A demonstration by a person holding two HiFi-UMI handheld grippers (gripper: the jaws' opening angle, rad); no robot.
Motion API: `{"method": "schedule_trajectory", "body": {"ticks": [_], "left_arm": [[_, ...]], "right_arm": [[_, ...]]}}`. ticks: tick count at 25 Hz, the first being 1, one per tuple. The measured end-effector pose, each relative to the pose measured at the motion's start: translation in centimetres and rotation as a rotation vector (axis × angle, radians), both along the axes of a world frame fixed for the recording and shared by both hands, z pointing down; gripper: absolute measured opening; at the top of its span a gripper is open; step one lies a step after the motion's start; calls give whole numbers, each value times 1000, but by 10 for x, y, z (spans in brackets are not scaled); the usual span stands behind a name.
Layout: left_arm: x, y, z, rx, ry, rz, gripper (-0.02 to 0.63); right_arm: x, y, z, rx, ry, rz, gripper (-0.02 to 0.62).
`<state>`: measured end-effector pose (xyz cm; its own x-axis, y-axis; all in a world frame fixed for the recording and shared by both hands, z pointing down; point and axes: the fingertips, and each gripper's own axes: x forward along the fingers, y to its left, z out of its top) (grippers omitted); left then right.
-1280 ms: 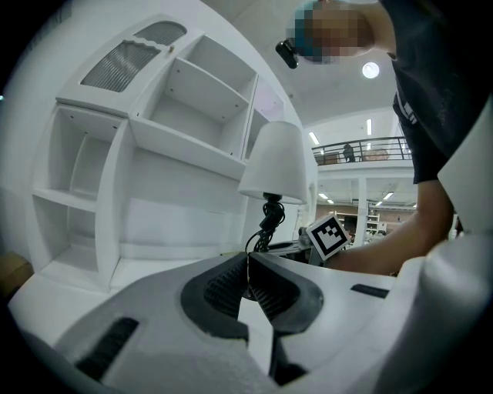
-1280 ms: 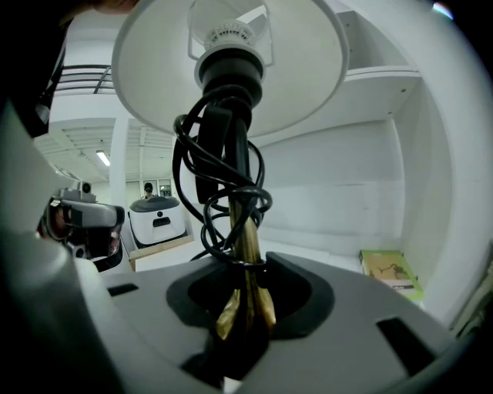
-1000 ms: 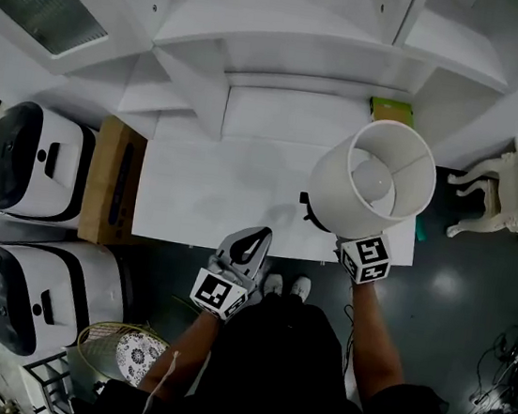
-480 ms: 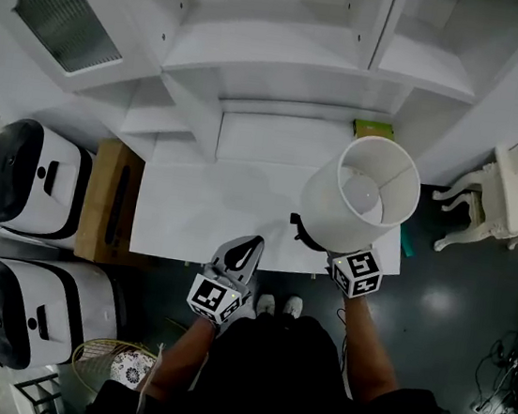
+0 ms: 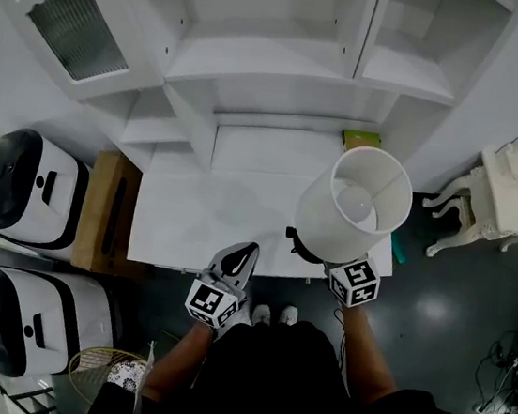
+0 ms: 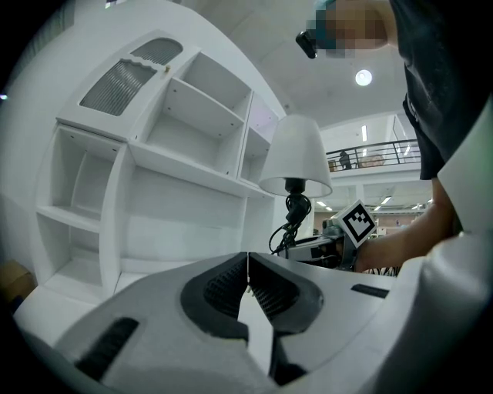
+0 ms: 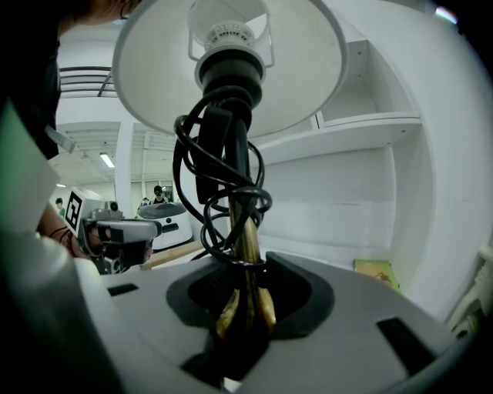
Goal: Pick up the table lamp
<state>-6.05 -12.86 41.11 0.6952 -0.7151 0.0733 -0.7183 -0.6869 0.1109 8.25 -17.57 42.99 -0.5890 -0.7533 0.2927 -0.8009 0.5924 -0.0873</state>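
The table lamp (image 5: 354, 204) has a white drum shade, a brass stem (image 7: 245, 254) and a black cord wound around the stem. My right gripper (image 7: 246, 304) is shut on the stem near its base and holds the lamp upright in the air over the right front corner of the white desk (image 5: 211, 214). In the head view only that gripper's marker cube (image 5: 355, 282) shows below the shade. My left gripper (image 5: 237, 263) is shut with nothing in it, at the desk's front edge, left of the lamp (image 6: 295, 161).
A white shelf unit (image 5: 261, 50) rises behind the desk, with a green book (image 5: 360, 140) at its back right. A wooden cabinet (image 5: 107, 213) and two white-and-black machines (image 5: 21, 184) stand to the left. A white ornate chair (image 5: 506, 196) is on the right.
The lamp and both grippers have stayed together while the head view drifted, so the desk and shelves sit lower and more central. The lamp appears slightly more upright in the right gripper.
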Motion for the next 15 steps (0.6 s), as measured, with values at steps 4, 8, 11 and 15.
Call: {"method": "schedule_trajectory", "body": {"ticks": [4, 8, 11, 15], "left_arm": [[-2, 8, 1, -2, 0, 2, 20], [-4, 16, 4, -6, 4, 4, 20], [-5, 19, 6, -15, 1, 4, 20], [-5, 22, 9, -24, -1, 7, 20]], "right_arm": [[2, 13, -9, 0, -10, -2, 127], [3, 26, -15, -9, -21, -6, 127], [6, 34, -15, -19, -17, -2, 127], [10, 42, -14, -24, -6, -1, 127]]}}
